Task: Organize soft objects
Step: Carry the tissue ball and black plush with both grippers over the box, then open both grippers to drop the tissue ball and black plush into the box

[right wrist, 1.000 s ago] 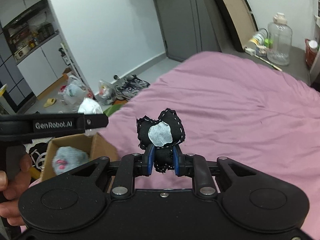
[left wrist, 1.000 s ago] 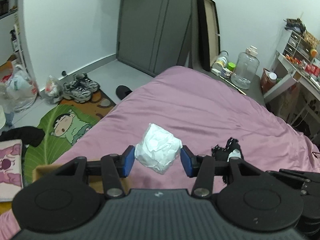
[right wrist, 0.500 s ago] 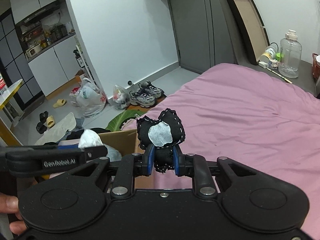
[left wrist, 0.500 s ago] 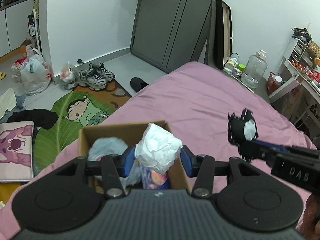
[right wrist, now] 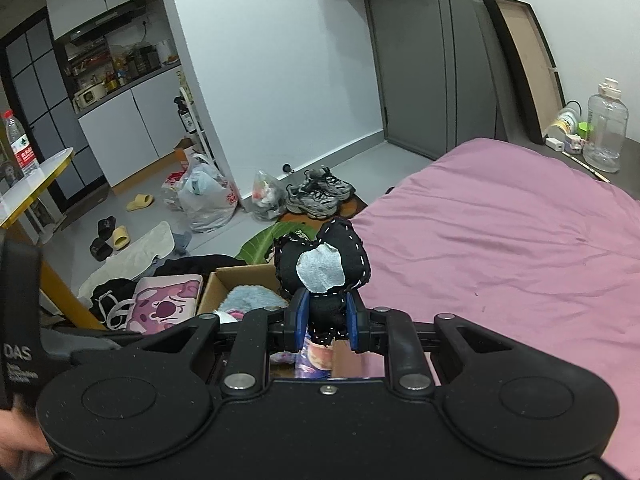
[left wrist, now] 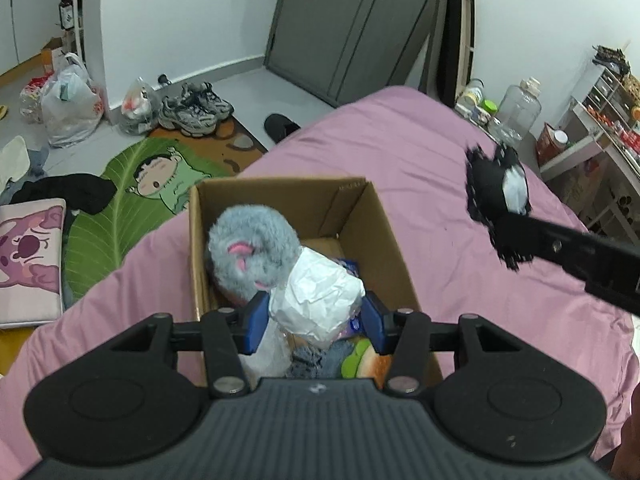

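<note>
Hand-held grippers are clenching soft things for boxing: left (left wrist: 316, 316) holding white wad (left wrist: 316, 300) over cardboard box (left wrist: 384, 232), right (right wrist: 325, 326) gripping black stitched toy (right wrist: 320, 264) beside.

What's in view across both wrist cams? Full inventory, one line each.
cardboard box: 1, brown, open, on the bed
grey plush: 1, grey with pink ear, inside the box
burger plush: 1, green and tan, in the box, partly hidden
white soft bundle: 1, white, crumpled, over the box between the left gripper's pads
black soft toy: 1, black with white patch and stitching, in the right gripper
bed: 1, pink cover
sneakers: 1 pair, grey, on the floor
cartoon mat: 1, green, on the floor
water jug: 1, clear, beyond the bed
left gripper: black, blue pads, shut on the bundle
right gripper: black, blue pads, shut on the toy
</note>
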A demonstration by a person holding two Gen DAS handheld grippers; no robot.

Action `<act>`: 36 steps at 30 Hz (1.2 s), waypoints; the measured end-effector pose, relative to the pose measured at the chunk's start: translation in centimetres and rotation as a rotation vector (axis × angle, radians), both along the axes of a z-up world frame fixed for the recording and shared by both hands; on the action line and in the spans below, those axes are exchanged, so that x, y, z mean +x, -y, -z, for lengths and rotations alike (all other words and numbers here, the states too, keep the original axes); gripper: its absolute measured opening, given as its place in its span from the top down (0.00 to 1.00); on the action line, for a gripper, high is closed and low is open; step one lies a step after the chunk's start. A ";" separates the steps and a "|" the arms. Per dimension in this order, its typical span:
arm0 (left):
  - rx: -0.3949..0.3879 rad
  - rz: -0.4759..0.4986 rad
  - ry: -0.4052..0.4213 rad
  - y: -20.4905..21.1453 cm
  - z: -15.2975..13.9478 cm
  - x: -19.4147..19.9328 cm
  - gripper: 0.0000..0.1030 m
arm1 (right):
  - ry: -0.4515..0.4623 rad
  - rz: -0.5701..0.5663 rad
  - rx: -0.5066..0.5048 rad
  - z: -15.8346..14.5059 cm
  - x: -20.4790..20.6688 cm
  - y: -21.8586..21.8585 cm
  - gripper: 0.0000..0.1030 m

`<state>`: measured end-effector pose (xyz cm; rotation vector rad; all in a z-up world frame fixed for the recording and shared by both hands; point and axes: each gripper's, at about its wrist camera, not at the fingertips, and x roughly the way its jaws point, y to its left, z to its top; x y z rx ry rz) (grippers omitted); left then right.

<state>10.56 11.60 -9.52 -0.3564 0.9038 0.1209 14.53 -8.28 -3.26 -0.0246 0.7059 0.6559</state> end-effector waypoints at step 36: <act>-0.048 -0.311 0.111 -3.8 -2.6 -2.0 0.25 | -0.078 -0.020 -0.032 1.8 1.3 0.5 0.44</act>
